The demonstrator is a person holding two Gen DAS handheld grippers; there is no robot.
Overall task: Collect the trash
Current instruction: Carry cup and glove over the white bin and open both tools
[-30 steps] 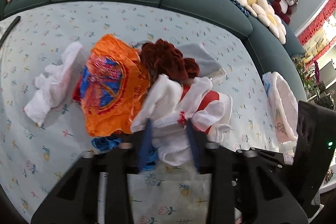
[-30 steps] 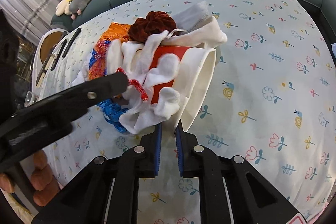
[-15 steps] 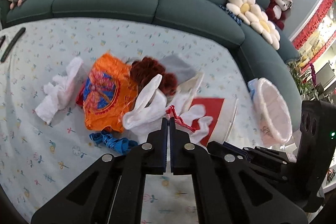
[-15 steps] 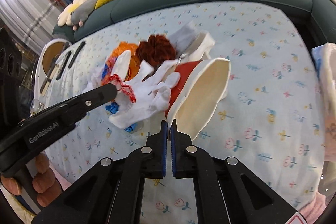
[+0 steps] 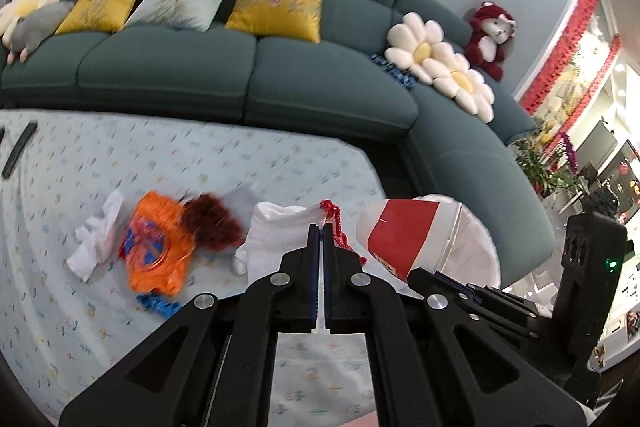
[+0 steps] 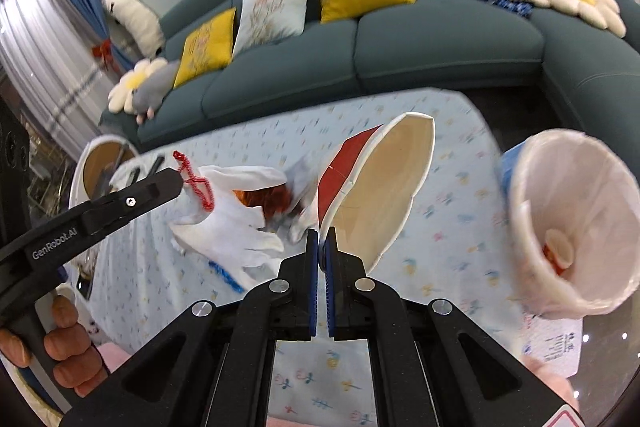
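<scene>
Since half a second ago, both grippers have risen from the table (image 5: 248,171), carrying their loads clear of the pile; the sofa (image 5: 328,91) now fills the upper field of both views.

Left to right, left wrist view: a crumpled white tissue (image 5: 98,237) lies on the floral cloth; just beside it an orange, crinkled plastic wrapper (image 5: 158,243) with a blue round print; a dark red frilly wad (image 5: 210,217) touches its right edge; a blue knitted scrap (image 5: 158,305) lies below the wrapper. The left gripper (image 5: 321,227) is pinched together on the cuff of a soft white cotton glove (image 5: 276,239), at its red looped cord (image 5: 338,227). In the right wrist view the glove (image 6: 236,223) hangs in the air, long axis sloping down and to the right, fingers lowest.

The right gripper (image 6: 321,233) is clamped on the rim of a flattened red-and-white paper cup (image 6: 380,187); its cream interior faces the camera, and its long axis runs up and to the right from the jaws. At far right, near the table edge, stands a bin lined with a thin white bag (image 6: 572,215), mouth tilted toward the lens.
</scene>
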